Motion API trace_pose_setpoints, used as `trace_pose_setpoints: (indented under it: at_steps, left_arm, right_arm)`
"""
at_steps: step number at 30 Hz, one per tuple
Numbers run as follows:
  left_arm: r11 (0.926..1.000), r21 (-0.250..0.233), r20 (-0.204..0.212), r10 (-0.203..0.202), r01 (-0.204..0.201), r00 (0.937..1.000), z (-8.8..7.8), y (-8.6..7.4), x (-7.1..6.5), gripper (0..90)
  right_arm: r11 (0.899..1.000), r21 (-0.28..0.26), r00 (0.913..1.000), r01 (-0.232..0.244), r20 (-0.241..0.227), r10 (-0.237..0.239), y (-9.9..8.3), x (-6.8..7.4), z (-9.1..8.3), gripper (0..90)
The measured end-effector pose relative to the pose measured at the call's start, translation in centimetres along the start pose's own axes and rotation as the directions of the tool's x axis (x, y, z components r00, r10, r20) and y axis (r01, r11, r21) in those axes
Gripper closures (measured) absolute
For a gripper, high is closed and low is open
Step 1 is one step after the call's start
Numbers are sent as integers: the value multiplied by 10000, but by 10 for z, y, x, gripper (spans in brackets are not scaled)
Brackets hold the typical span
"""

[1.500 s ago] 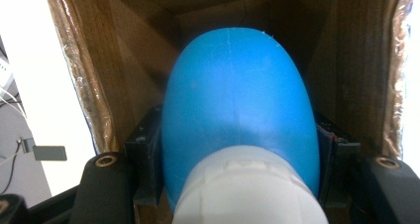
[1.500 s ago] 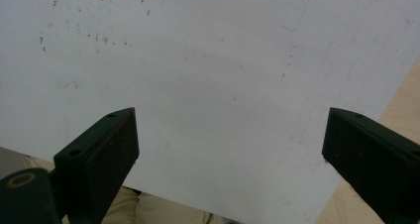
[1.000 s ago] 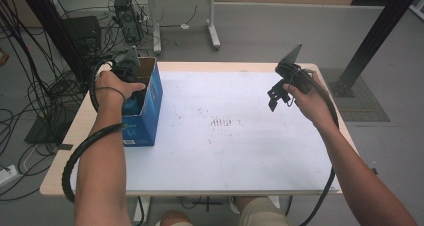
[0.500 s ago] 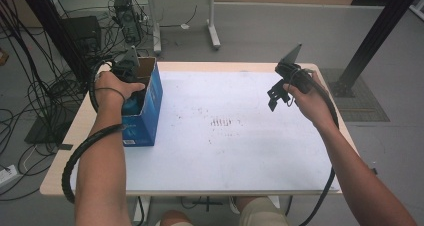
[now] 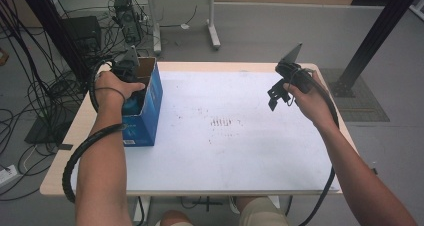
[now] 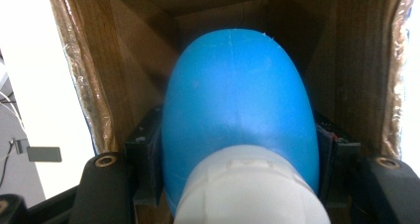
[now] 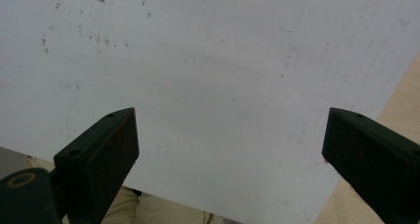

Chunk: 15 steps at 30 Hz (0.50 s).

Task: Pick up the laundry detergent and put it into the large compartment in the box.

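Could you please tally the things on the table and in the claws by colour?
Blue and brown: 1, the open cardboard box at the table's left edge.
Blue and white: 1, the rounded object gripped by the left claw inside the box.
Black: 2, the left claw and the right claw, which is open and holds nothing.
Total: 4.
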<state>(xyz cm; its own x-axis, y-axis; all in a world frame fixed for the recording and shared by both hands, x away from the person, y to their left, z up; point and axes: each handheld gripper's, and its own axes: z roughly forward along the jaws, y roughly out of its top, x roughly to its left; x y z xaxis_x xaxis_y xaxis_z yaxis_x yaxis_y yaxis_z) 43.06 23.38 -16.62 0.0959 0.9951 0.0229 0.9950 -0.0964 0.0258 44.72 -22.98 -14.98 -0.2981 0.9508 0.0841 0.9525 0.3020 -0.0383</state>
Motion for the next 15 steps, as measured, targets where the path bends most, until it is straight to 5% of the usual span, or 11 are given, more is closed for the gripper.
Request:
trace_pose_setpoints:
  at_steps: [15]
  left_arm:
    - [10000, -61, 37, -51, 51, 10000, 0, -2, 1, 368]
  right_arm:
    - [10000, -9, 10000, 18, -19, -18, 0, 0, 0, 75]
